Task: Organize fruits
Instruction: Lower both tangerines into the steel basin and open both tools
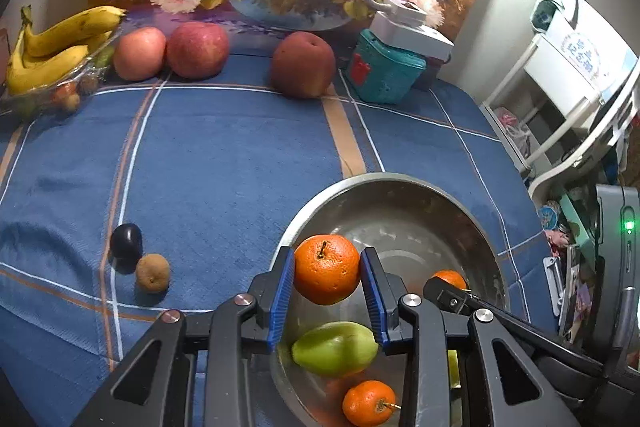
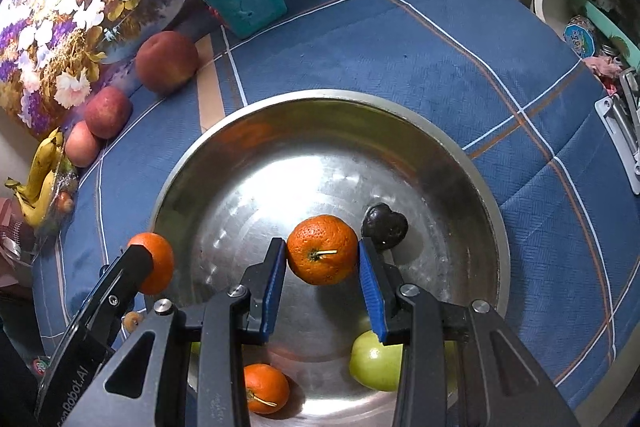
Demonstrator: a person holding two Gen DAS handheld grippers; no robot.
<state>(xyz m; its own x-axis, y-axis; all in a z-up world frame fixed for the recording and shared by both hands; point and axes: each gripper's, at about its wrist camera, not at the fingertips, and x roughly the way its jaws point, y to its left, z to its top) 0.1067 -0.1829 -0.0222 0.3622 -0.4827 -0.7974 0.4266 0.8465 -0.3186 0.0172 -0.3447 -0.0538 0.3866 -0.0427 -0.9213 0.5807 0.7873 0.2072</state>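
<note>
Inside the steel bowl [image 2: 320,99], the green fruit [image 2: 374,367] is half covered by the right gripper's finger [image 2: 370,291]. The bowl's near rim runs off the bottom edge. Far left of the bowl, small fruits under the bananas [image 2: 38,183] are too blurred to name.

Three oranges [image 2: 322,249] [image 2: 154,259] [image 2: 266,389], three apples [image 1: 139,53] [image 1: 197,49] [image 1: 303,64], one green fruit [image 1: 335,349], two dark plums [image 1: 127,241] [image 2: 385,225], one small brown fruit [image 1: 153,272], one bunch of bananas [image 1: 52,45], one steel bowl [image 2: 320,99], one teal box [image 1: 382,75].
</note>
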